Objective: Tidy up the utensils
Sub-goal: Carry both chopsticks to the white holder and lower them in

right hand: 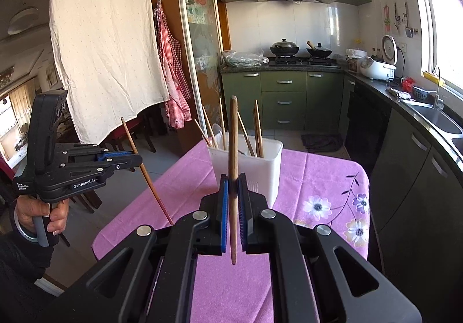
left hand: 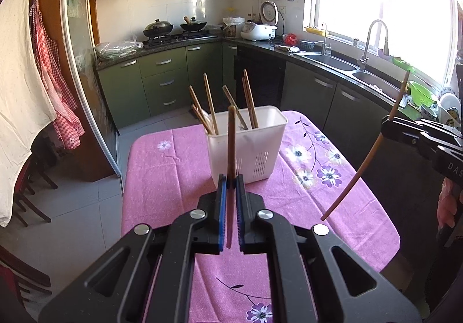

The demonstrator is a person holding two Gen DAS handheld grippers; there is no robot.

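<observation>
- My left gripper (left hand: pixel 231 181) pinches one chopstick (left hand: pixel 231 146) upright.
- My right gripper (right hand: pixel 233 186) clamps another chopstick (right hand: pixel 233 166).
- Both hang above the pink tablecloth (left hand: pixel 162 172), near the white holder (left hand: pixel 249 146) of chopsticks.

The tablecloth (left hand: pixel 162 175) is pink-purple, printed with white and purple flowers on dark stems along its right edge. The utensil holder (left hand: pixel 246 146) is white, and the chopsticks (left hand: pixel 209 104) in it are brown wood. Both grippers, the left gripper (left hand: pixel 231 181) and the right gripper (right hand: pixel 233 181), are black with blue pads (left hand: pixel 221 207). Each grips a brown chopstick. The cabinets (left hand: pixel 165 79) are olive green, the apron (right hand: pixel 170 68) red-and-white checked, the hanging cloth (right hand: pixel 104 39) cream.
</observation>
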